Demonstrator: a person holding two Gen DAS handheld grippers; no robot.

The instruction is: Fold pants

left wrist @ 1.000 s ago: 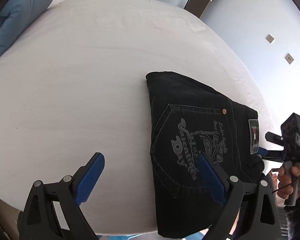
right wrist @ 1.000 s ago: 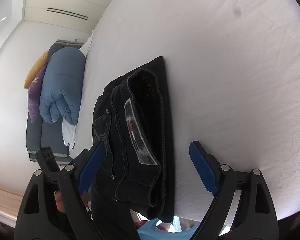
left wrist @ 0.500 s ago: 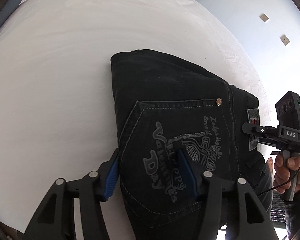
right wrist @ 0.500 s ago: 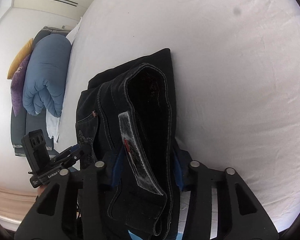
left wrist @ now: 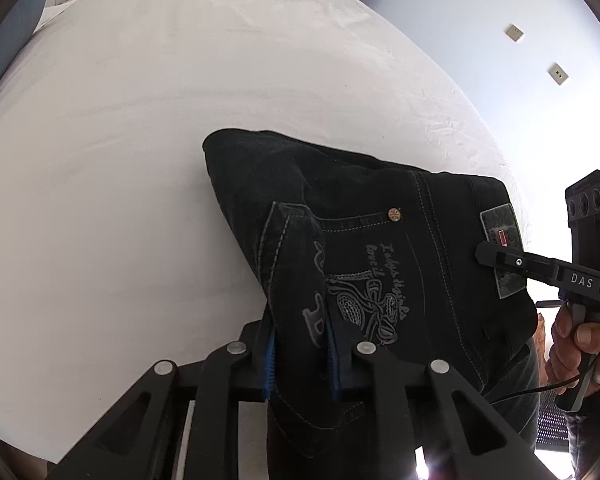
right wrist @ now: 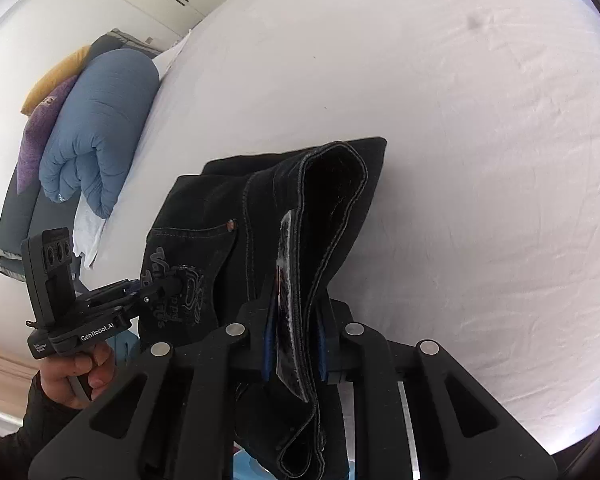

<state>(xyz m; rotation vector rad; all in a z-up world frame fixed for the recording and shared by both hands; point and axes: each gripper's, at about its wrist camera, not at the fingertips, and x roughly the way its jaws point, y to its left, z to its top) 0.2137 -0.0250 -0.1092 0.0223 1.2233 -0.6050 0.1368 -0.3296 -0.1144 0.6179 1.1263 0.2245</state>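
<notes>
- Left gripper (left wrist: pixel 300 354): its blue fingers (left wrist: pixel 269 354) have just closed, pinching the pocket edge of the black pants (left wrist: pixel 380 216).
- Right gripper (right wrist: pixel 293 344): closed a moment ago too — clamped on the waistband end by the label.
- The pants lie folded at the near edge of the white bed (left wrist: pixel 140 120), now bunched at both pinches.
- Likely meaning: both ends are secured for lifting or another fold.

Black fingers (left wrist: pixel 340 360), blue pads (left wrist: pixel 269 364)
</notes>
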